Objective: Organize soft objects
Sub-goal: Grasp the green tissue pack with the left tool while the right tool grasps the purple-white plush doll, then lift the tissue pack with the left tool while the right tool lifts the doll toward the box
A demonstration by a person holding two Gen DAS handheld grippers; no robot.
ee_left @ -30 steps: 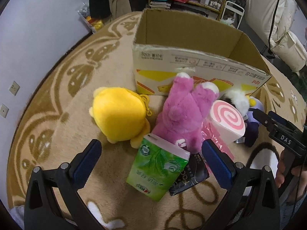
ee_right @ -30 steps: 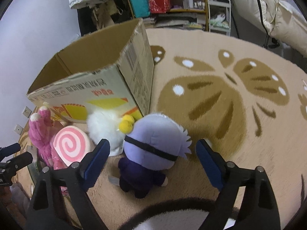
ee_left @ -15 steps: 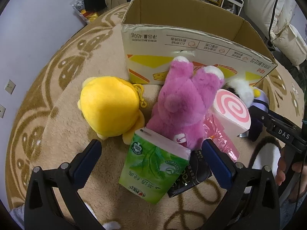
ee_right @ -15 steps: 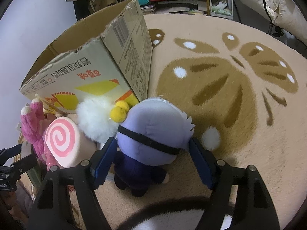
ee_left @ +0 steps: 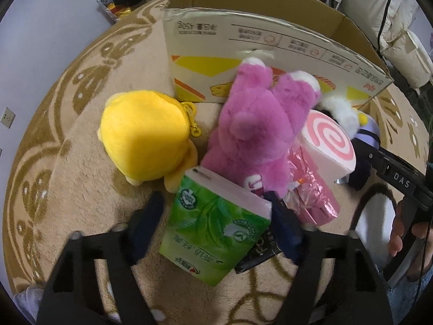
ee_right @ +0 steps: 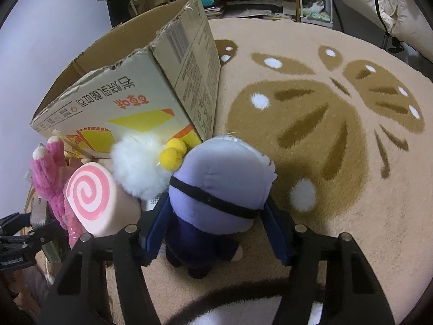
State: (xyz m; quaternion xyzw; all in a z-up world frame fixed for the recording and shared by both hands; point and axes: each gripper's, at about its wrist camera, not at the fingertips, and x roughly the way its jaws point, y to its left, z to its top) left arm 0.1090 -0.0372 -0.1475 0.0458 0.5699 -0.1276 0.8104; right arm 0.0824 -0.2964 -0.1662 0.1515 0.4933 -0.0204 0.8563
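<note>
A green tissue pack (ee_left: pixel 213 227) lies on the rug between the fingers of my left gripper (ee_left: pixel 216 211). Its jaws are closing; the right pad is at the pack's corner and a sliver of rug shows by the left pad. Behind the pack lie a yellow plush (ee_left: pixel 143 140) and a pink plush (ee_left: pixel 257 132). My right gripper (ee_right: pixel 216 216) straddles a purple doll (ee_right: pixel 219 178) with a black band. Its jaws are closing, and the pads stand at the doll's sides without squeezing it. A pink-swirl roll cushion (ee_right: pixel 89 192) and a white fluffy toy (ee_right: pixel 138 162) lie to its left.
An open cardboard box (ee_left: pixel 243 32) stands just behind the toys, its corner (ee_right: pixel 151 54) close to the doll. A shiny pink packet (ee_left: pixel 311 189) and a black packet (ee_left: pixel 259 252) lie by the tissue pack. The patterned rug (ee_right: pixel 324 135) stretches to the right; shelves and bedding stand beyond.
The left gripper has sunk toward the green pack and its jaws have narrowed around it. The right jaws have narrowed around the purple doll, which now looms larger.
</note>
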